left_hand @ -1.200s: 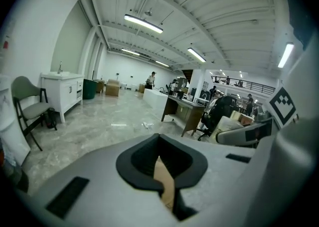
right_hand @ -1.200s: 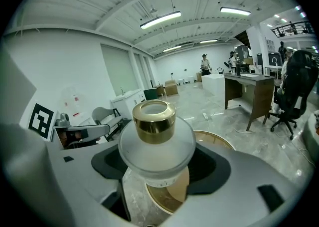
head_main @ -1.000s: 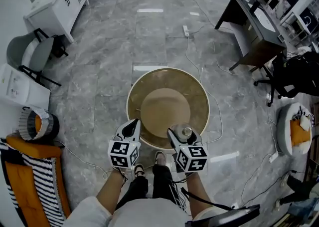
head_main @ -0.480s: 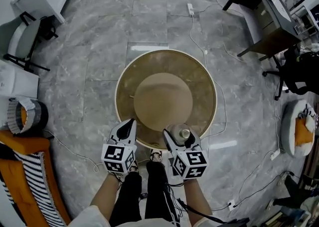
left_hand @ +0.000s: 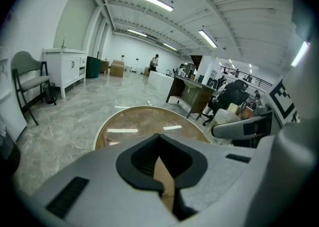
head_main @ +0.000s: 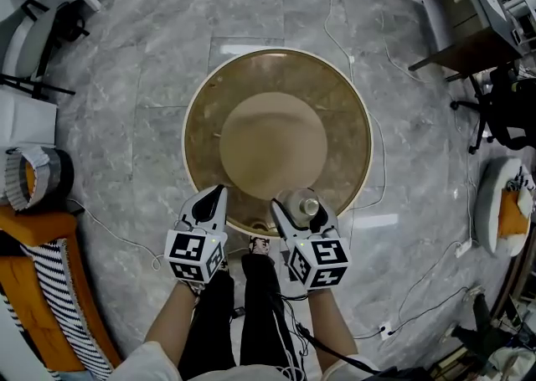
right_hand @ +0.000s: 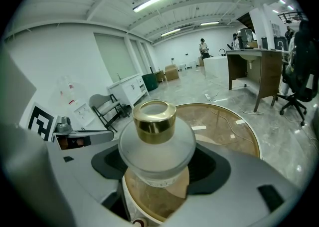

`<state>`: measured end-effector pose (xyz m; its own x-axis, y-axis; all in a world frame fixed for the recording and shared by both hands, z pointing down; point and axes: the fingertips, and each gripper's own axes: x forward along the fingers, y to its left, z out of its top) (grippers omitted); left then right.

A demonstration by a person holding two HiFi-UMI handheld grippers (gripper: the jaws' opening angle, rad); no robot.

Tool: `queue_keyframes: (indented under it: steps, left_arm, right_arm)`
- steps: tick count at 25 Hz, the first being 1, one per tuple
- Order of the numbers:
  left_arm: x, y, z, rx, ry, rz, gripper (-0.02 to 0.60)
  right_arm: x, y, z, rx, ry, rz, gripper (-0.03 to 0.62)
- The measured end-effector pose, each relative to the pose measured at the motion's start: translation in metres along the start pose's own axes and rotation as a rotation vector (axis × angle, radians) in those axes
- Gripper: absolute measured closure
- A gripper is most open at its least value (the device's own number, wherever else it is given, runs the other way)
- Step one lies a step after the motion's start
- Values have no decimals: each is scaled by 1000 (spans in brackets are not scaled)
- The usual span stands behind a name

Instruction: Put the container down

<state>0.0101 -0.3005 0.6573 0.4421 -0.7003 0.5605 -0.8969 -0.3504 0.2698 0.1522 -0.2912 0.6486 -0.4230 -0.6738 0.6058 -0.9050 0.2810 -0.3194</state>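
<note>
A frosted glass container [head_main: 299, 200] with a gold neck is held upright in my right gripper [head_main: 303, 213], which is shut on its round body [right_hand: 157, 143]. It hangs just over the near rim of a round brown glass table [head_main: 191, 120]. In the right gripper view the gold neck [right_hand: 156, 115] stands above the jaws of the right gripper [right_hand: 159, 165], with the table [right_hand: 227, 128] beyond. My left gripper [head_main: 218, 196] is beside it at the table's near edge, shut with nothing in it [left_hand: 159, 140]. The tabletop [left_hand: 142, 121] lies ahead of the left gripper.
The person's legs [head_main: 243, 304] stand right under the table's near rim. A cable [head_main: 374, 86] runs over the grey floor past the table's right side. A folding chair [head_main: 29, 11] is at far left, an orange striped cushion [head_main: 42, 304] at lower left, a desk [head_main: 469, 19] at upper right.
The head view has tipped down and closed in, so the table looks larger. Both grippers sit a little farther over the near rim. The container stays in the right gripper.
</note>
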Motion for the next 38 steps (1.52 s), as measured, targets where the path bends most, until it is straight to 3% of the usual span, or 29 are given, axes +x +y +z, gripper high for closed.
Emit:
queue_keyframes:
  steps: [18, 38]
  left_arm:
    - [71, 16, -18, 0, 11, 16, 579]
    - [128, 50, -29, -89, 14, 70, 579]
  right_arm:
    - [108, -45, 19, -143, 92, 74, 253]
    - [217, -81, 24, -251, 210, 83, 253]
